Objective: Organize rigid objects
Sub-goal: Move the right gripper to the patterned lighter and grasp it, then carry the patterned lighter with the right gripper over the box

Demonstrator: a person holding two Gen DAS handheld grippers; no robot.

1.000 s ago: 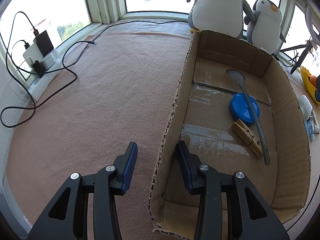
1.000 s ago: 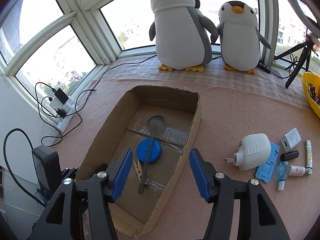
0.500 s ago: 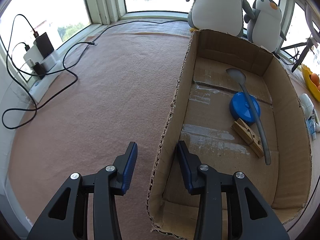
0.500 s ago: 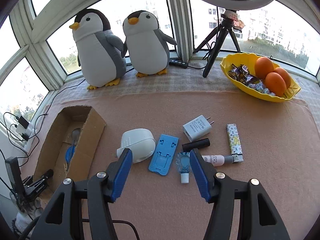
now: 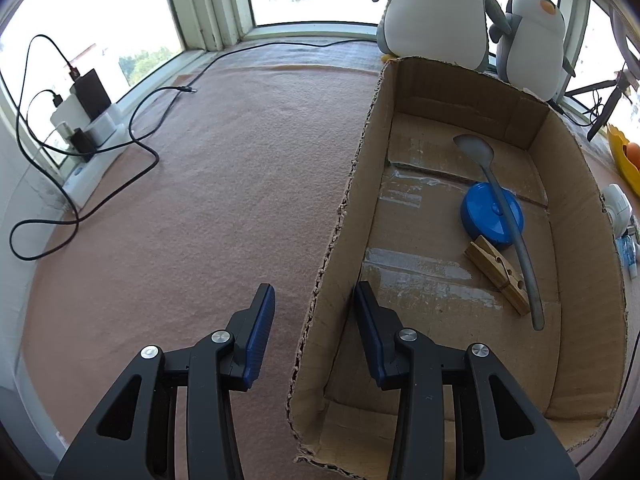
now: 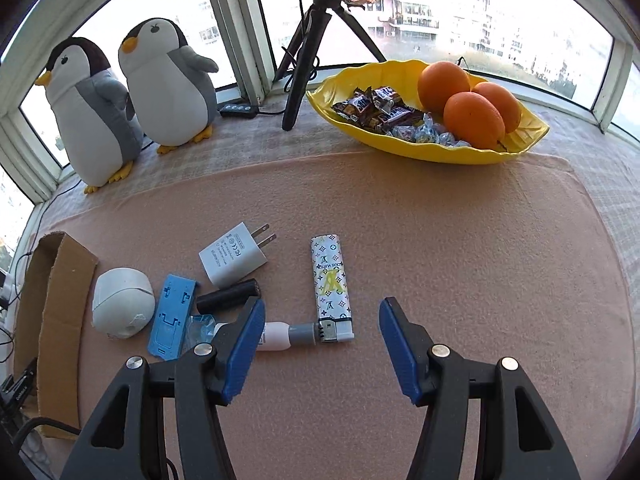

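Note:
A cardboard box (image 5: pixel 348 208) holds a grey spoon (image 5: pixel 504 216), a blue round lid (image 5: pixel 478 216) and a wooden clothespin (image 5: pixel 498 276). My left gripper (image 5: pixel 314 296) is open and straddles the box's left wall without clamping it. My right gripper (image 6: pixel 322 312) is open and empty just above a patterned lighter (image 6: pixel 331 280) and a small white tube (image 6: pixel 280 334). Left of them lie a white charger plug (image 6: pixel 234 258), a black cylinder (image 6: pixel 228 300), a blue phone stand (image 6: pixel 172 320) and a white rounded device (image 6: pixel 120 306). The box edge (image 6: pixel 60 304) shows at far left.
Two plush penguins (image 6: pixel 132 100) stand by the window. A yellow bowl (image 6: pixel 432 148) holds oranges and sweets at the back right, beside a black tripod (image 6: pixel 308 52). A power strip with chargers and cables (image 5: pixel 88 120) lies at the table's left edge.
My right gripper has swung right from over the box to the loose items, stopping above the lighter. My left gripper has stayed at the box wall.

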